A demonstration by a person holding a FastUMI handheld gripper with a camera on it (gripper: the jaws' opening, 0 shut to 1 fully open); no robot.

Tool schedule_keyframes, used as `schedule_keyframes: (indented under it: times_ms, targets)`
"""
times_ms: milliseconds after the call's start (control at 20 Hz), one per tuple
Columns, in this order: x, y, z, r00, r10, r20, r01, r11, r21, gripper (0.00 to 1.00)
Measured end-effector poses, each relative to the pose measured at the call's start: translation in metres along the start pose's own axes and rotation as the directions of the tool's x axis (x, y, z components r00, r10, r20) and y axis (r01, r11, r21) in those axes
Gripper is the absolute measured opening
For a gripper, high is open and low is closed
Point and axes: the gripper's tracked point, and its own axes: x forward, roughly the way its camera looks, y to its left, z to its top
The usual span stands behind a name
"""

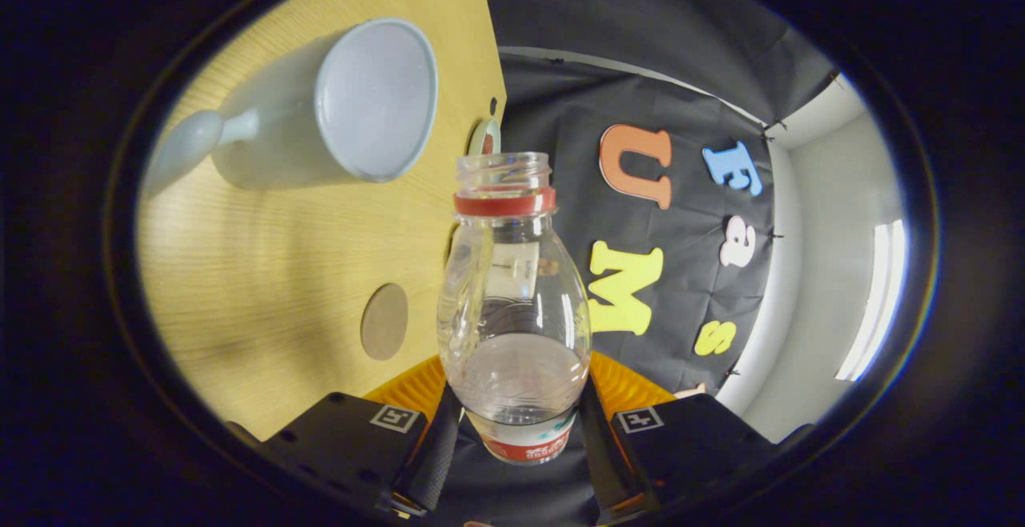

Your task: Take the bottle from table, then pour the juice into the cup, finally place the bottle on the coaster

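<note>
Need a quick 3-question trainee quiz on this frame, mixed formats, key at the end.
1. True or false: the bottle has its cap on.
2. Multiple choice: the gripper fingers are A) open, clear of the bottle; B) shut on the bottle; C) shut on the cup.
3. Fill in: the round brown disc on the table, beside the bottle, is the ____.

Key: 1 false (neck open, only the red ring left). 2 B. 3 coaster.
</note>
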Motion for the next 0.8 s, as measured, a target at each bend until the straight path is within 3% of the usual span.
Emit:
schedule_keyframes:
  times_ms: [800]
  targets:
    - [-0.003,-0.012,0.002,1.0,-0.024,-0.001,0.024,0.998,-0.058,0.75]
